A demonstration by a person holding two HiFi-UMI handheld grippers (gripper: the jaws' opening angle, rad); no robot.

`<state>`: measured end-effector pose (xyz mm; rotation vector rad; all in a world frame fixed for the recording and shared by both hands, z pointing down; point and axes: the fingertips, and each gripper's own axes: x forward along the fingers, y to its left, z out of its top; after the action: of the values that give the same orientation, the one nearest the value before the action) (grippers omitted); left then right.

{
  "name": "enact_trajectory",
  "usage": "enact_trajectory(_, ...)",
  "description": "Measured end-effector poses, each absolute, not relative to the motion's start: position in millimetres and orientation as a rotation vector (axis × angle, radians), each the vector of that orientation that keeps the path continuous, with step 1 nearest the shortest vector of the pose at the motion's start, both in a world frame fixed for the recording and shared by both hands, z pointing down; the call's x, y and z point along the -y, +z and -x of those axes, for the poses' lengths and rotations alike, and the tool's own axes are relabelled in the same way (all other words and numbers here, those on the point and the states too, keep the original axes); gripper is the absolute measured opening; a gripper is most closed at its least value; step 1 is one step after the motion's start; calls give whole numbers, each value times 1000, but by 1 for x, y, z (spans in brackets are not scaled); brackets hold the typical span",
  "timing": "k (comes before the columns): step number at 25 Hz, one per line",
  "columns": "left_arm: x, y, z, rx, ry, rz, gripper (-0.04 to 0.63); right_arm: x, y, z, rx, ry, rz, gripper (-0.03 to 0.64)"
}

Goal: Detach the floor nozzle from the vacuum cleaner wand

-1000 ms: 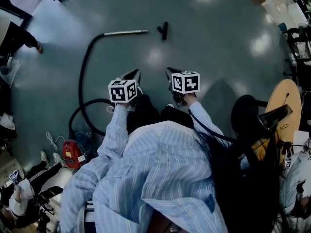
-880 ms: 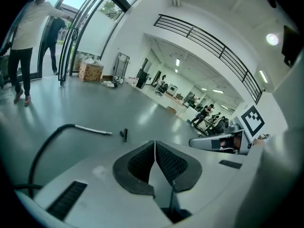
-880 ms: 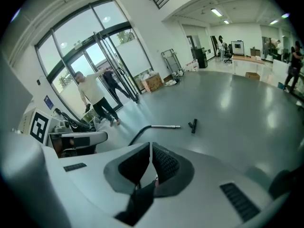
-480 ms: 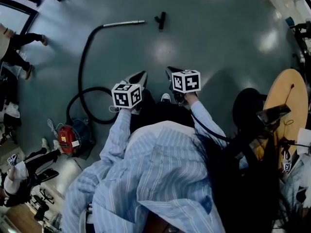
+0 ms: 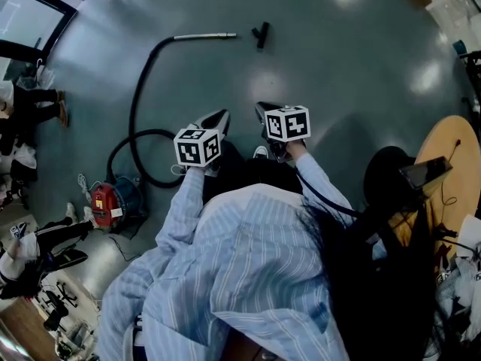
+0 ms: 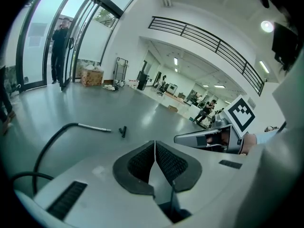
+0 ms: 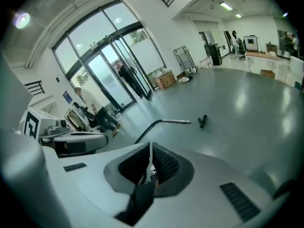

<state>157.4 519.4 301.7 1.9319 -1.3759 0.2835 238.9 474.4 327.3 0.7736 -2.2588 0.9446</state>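
Bearing marker cube (image 5: 197, 147): left hand-held gripper (image 5: 220, 117)

The wand (image 5: 204, 36) is a slim silver tube lying flat on the floor, well away from the red canister (image 5: 105, 201). A black hose (image 5: 137, 96) joins it to the canister, making 1 loop beside the canister and then arcing off. The floor nozzle (image 5: 261, 34) is a small black T-shaped piece. It lies loose farther from the canister, just past the wand's open tip, with bare floor between the 2.
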Motion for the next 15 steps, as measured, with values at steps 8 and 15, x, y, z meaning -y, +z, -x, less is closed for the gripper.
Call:
enact_trajectory(8, -525, 304, -161, 1360, 286, -1959, 15, -489, 325, -236, 2262, 914, -743, 23)
enact_trajectory(15, -527, 300, -143, 1374, 274, -1980, 15, -492, 324, -217, 2264, 871, -712, 23)
